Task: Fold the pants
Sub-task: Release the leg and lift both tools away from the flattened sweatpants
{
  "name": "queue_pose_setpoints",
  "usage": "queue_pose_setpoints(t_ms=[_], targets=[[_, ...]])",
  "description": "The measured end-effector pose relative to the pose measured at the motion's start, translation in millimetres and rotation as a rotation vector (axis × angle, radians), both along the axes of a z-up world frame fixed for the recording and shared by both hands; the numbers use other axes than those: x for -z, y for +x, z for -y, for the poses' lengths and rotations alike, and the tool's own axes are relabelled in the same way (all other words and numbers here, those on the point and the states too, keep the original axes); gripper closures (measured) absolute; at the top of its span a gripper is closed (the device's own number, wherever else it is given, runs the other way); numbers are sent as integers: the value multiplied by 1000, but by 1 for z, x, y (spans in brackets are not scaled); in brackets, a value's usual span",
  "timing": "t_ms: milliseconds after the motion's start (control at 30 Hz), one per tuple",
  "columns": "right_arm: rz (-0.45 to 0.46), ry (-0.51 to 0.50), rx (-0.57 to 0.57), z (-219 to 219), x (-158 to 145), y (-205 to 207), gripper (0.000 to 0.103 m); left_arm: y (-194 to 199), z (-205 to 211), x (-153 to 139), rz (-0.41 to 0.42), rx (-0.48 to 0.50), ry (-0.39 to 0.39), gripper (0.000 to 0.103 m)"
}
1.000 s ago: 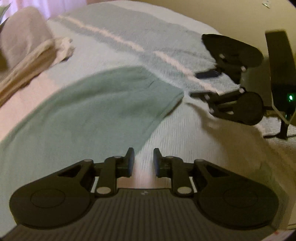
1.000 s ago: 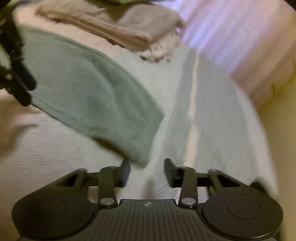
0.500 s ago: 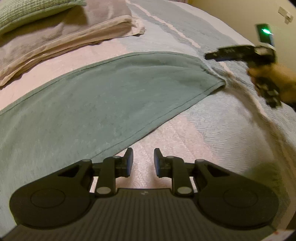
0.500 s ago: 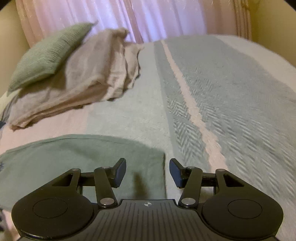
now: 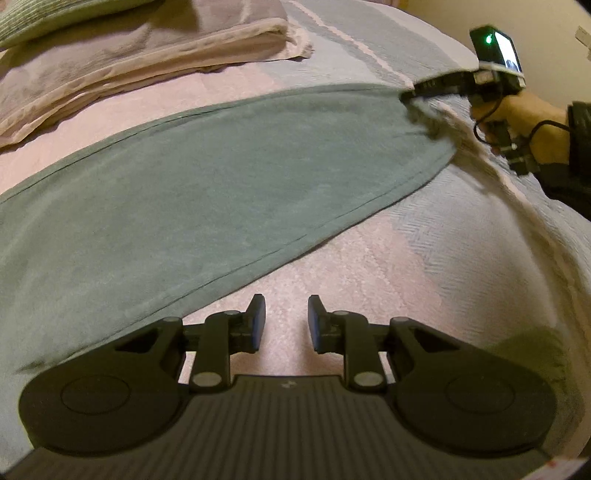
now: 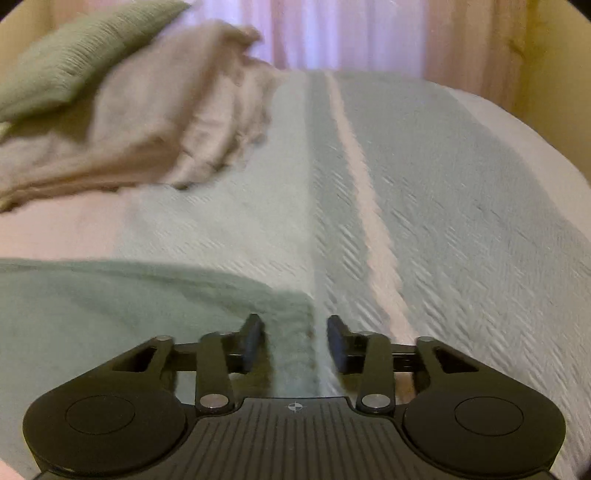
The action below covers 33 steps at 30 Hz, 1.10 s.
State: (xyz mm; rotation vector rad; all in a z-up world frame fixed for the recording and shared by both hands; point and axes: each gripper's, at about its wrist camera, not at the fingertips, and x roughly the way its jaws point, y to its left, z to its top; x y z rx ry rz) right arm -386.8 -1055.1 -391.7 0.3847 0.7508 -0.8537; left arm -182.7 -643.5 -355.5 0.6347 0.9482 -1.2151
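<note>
pale curtains (image 6: 332,33) are seen behind a bed covered by a striped, herringbone-woven bedspread (image 6: 443,221), on which the green pants (image 5: 207,192) are laid flat, stretched as a long band across the left wrist view. a beige folded blanket (image 5: 140,62) and a green pillow (image 6: 77,55) are piled further back, apart from the pants. the left gripper (image 5: 283,319) is held over bare bedspread just beside the near hem of the pants; its jaws are set narrowly apart and nothing is gripped or touched by them. the right gripper (image 6: 295,341) is placed at the end corner of the pants, whose edge is seen running between the two fingers; its jaws have just been closing, yet a gap is left on either side of the cloth and the pads are not pressed on it. in the left wrist view the same gripper (image 5: 424,90) is seen at the far right corner of the garment, carried by a hand (image 5: 532,122) in a dark sleeve.
</note>
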Motion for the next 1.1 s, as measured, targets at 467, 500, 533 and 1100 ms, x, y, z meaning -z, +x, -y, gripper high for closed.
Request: queue_pose_setpoints(t_ms=[467, 500, 533, 1100], targets=[[-7, 225, -2, -151, -34, -91, 48, -3, -118, -55, 33, -261, 45, 75], [-8, 240, -9, -164, -40, -96, 47, -4, -130, -60, 29, -290, 52, 75], [-8, 259, -19, -178, -46, -99, 44, -5, -144, -66, 27, -322, 58, 73], [-32, 375, 177, -394, -126, -150, 26, 34, -308, -128, 36, -337, 78, 12]])
